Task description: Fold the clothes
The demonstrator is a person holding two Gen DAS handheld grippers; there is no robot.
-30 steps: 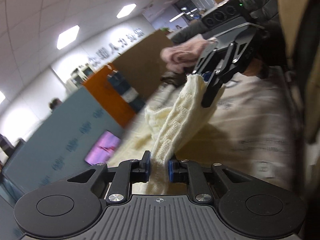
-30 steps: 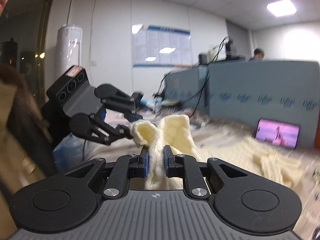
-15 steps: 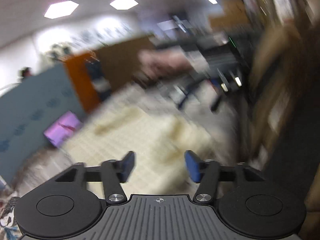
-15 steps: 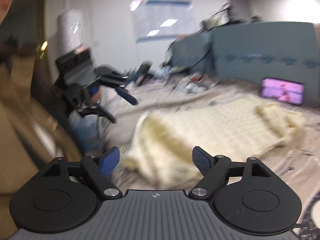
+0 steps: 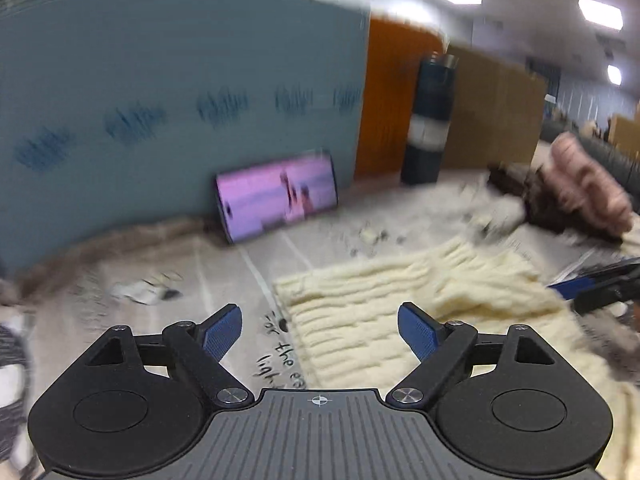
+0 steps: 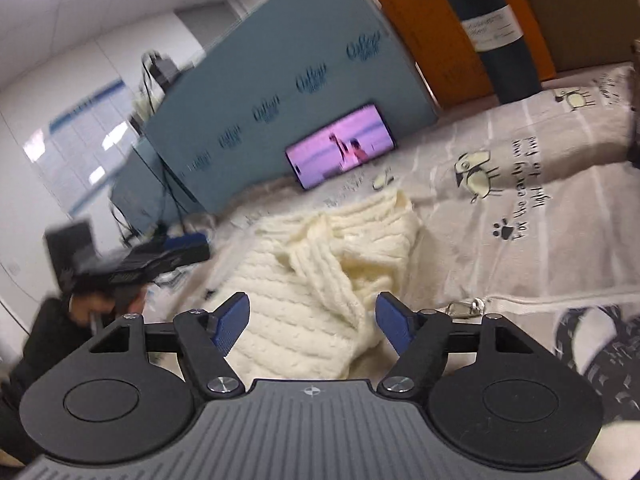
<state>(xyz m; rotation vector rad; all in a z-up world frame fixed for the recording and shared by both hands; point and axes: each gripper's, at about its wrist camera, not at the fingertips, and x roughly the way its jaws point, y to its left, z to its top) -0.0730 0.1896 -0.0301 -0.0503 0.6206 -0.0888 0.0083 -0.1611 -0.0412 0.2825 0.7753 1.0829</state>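
Observation:
A cream cable-knit sweater [image 5: 380, 292] lies loosely folded on the printed tablecloth [image 6: 520, 184]. My left gripper [image 5: 320, 316] hovers over the cloth just left of the sweater's edge. Its jaws are opening and nothing is between them. My right gripper [image 6: 313, 308] hangs over the near end of the sweater [image 6: 304, 264]. Its jaws are closing, and a raised fold shows between the pads, which do not press on it. The right gripper's fingers [image 5: 592, 286] show blurred at the right edge of the left wrist view.
A phone [image 6: 340, 148] with a pink screen leans on a teal partition [image 5: 180, 100]. A dark bottle [image 5: 430, 120] stands by an orange panel. Pink and brown clothes [image 5: 580, 196] are piled at the far right. A grey garment with a metal clasp [image 6: 464, 306] lies to the right.
Both grippers held the sweater up between them, then let go and opened. The sweater dropped onto the table. Both views swung round and rolled toward the partition.

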